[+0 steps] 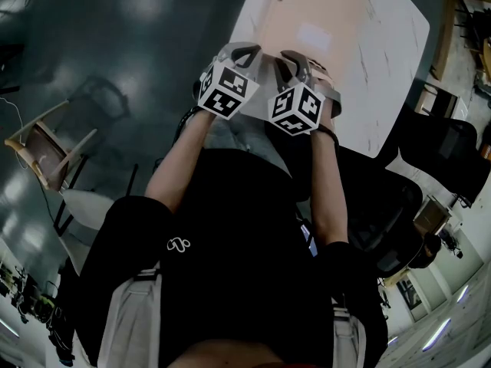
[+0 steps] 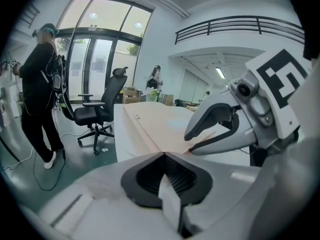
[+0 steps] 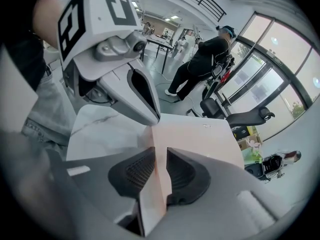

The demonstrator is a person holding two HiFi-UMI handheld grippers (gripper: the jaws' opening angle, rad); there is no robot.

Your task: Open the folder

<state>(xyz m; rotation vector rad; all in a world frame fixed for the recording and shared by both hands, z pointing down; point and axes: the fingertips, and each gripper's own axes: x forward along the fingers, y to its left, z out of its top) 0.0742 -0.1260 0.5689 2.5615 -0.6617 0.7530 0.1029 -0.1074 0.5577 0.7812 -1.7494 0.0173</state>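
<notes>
**Both claws at the folder's near edge**

Head view: the peach folder (image 1: 307, 21) lies on the white bench (image 1: 391, 60). The left claw (image 1: 242, 52) and the right claw (image 1: 291, 61) sit side by side at the folder's near edge, one in each hand.

Left gripper view: the left claw's jaws meet at their tips, clamped on a pale sheet at the folder's edge. The right claw hangs just beside it, over the folder. Beyond the bench, a person (image 2: 37, 84) stands near a chair (image 2: 97, 114).

Right gripper view: the right claw's jaws stand partly apart. The folder's edge runs up between them and is not squeezed. The left claw is just ahead, above the folder.
</notes>
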